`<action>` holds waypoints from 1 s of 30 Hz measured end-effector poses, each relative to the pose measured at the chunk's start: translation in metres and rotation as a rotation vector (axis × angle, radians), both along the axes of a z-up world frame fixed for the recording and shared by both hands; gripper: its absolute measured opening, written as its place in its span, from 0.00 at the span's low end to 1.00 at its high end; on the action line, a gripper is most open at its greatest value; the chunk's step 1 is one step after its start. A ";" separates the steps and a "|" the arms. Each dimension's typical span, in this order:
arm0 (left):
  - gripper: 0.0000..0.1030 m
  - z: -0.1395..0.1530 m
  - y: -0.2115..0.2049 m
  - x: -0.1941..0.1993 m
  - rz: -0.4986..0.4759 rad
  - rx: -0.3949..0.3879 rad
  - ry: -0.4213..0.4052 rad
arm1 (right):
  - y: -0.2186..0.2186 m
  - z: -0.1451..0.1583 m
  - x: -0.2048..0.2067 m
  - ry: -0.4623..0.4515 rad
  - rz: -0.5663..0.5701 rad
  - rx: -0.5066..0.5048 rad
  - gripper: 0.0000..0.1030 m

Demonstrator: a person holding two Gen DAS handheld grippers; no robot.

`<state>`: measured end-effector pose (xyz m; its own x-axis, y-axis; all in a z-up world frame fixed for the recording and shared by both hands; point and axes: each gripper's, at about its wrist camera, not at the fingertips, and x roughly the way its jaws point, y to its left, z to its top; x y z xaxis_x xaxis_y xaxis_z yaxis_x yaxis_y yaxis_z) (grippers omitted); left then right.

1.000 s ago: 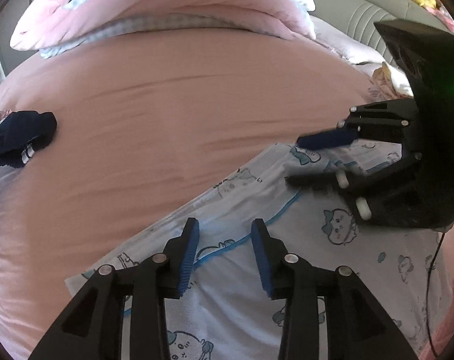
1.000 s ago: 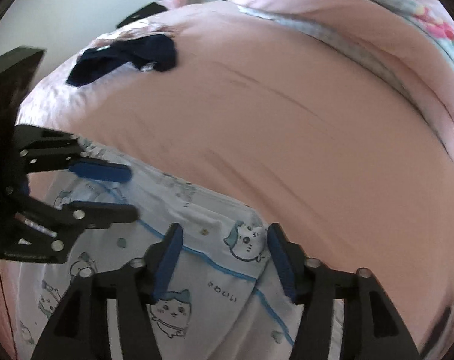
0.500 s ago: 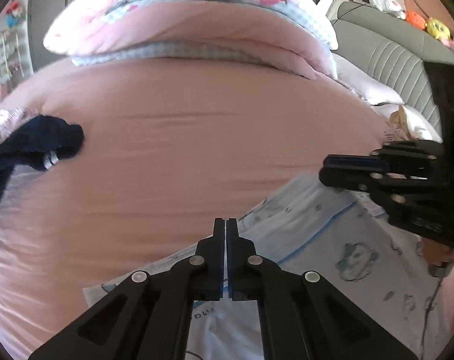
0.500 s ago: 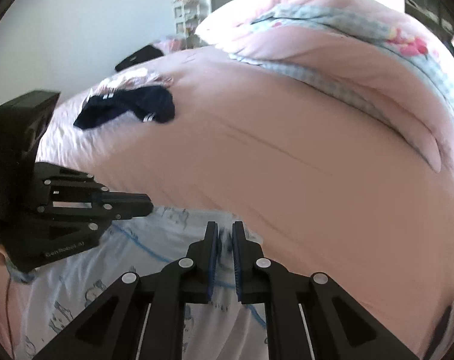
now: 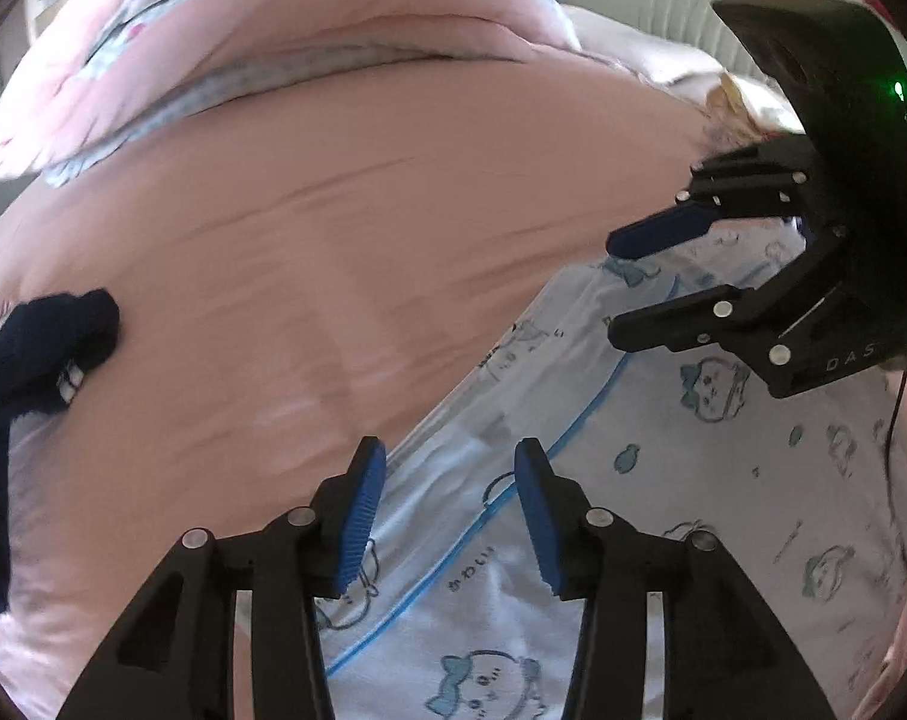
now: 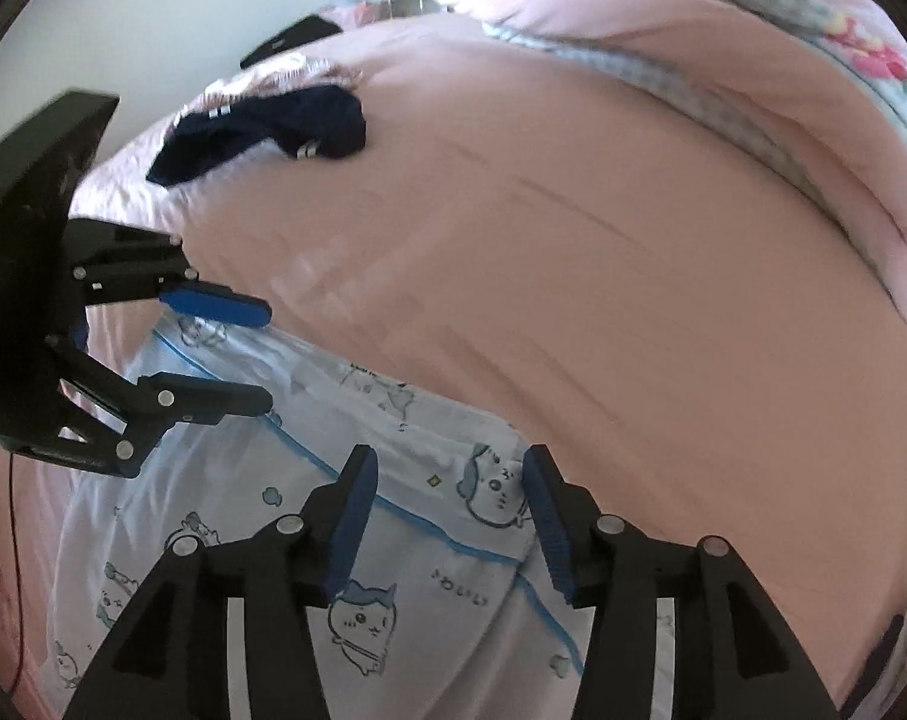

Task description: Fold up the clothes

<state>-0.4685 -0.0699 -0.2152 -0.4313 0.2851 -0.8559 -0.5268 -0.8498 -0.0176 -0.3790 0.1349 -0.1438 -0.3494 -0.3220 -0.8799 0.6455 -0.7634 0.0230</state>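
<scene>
Bedroom setting: pink bedsheet, smooth, faintly creased, domed by the lens. Rolled pink duvet with gingham and floral trim along the far edge.

Item for folding: pale blue garment, thin soft cotton look, cartoon-animal print, blue piping; spread flat on the near part of the bed, far edge straight, below both claws.

Second item: navy garment, crumpled, well apart at the left edge of the bed.

Left gripper: fingers wide apart, blue ribbed pads, holding nothing, over the garment's far edge.

Right gripper: likewise wide, empty, over the same edge.

Step, as judged: between grasps on the printed piece; equally consistent with a fold just laid or a pinch about to come. Limp cloth, likely to sag unless lifted evenly at two points.
</scene>
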 end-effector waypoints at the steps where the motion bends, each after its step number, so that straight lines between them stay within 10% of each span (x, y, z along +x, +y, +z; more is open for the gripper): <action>1: 0.40 -0.002 0.000 -0.001 -0.003 0.003 -0.012 | -0.002 -0.002 0.001 0.000 0.002 0.014 0.49; 9: 0.07 -0.001 -0.002 -0.006 0.022 0.053 -0.044 | -0.007 -0.003 -0.001 -0.002 0.003 0.019 0.49; 24: 0.03 0.020 0.004 0.007 0.176 0.065 0.130 | -0.003 0.014 0.009 0.055 -0.050 -0.034 0.49; 30: 0.08 0.030 -0.021 0.025 0.311 0.131 0.122 | -0.008 -0.029 -0.021 0.049 -0.139 0.136 0.48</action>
